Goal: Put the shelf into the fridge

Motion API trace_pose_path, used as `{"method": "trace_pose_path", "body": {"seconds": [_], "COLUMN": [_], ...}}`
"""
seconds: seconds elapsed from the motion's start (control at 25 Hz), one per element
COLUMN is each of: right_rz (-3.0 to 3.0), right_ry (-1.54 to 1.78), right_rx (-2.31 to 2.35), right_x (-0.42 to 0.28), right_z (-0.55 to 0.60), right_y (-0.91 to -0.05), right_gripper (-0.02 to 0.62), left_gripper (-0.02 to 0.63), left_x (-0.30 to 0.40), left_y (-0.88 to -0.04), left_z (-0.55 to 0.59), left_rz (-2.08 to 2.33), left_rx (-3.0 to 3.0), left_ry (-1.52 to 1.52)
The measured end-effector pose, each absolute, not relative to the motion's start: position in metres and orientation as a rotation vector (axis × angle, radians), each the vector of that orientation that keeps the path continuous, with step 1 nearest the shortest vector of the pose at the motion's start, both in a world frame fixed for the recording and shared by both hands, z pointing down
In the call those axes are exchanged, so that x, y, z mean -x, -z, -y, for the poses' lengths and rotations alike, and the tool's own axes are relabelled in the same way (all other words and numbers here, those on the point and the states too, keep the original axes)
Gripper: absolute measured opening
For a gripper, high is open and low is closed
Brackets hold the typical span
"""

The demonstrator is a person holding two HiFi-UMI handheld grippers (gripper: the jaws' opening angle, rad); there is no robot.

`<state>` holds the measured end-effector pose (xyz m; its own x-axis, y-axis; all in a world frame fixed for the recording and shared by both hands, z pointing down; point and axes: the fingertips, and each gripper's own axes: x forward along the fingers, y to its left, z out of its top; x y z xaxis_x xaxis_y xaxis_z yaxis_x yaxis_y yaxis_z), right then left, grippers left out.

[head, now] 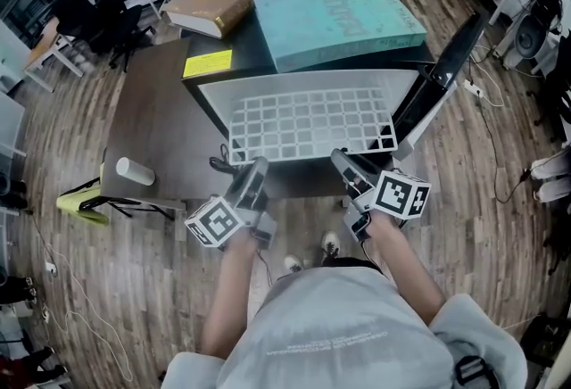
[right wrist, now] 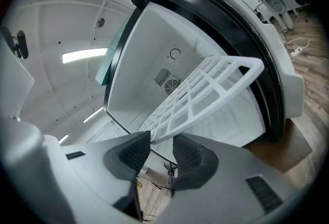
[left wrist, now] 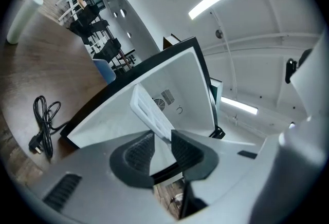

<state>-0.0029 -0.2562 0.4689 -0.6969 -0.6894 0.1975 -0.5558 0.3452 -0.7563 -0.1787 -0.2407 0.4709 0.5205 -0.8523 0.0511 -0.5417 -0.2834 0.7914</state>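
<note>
Only your gripper views show the left gripper (left wrist: 160,135) and right gripper (right wrist: 162,137) jaws spread, flanking the edge of the white plastic grid shelf (right wrist: 205,89) inside the white-lined black fridge (right wrist: 154,48). The head view adds the dark surface (head: 161,128) and wooden floor (head: 116,289).

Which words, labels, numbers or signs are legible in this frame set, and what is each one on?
Nothing reads clearly.
Teal book cover: large raised lettering, too faint to read.
Yellow label on the fridge top: print too small.
Person's grey shirt: one line of print, too small.
Marker cubes: black-and-white square codes, no letters.
</note>
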Motion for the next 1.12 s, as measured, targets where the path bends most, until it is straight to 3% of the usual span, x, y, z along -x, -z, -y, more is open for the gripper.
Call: {"method": "trace_pose_path", "body": {"seconds": [1.12], "right_rz": [-2.476], "right_ry": [1.214], "right_rx": [1.176], "right_x": [0.002], "right_z": [0.285], "right_y": [-0.452], "right_gripper": [0.152], "left_gripper": [0.104], "left_x": [0.181], "left_y": [-0.449], "left_z": [0.268], "left_rz": [1.156], "left_rx": [-2.005], "left_ry": [0.491]}}
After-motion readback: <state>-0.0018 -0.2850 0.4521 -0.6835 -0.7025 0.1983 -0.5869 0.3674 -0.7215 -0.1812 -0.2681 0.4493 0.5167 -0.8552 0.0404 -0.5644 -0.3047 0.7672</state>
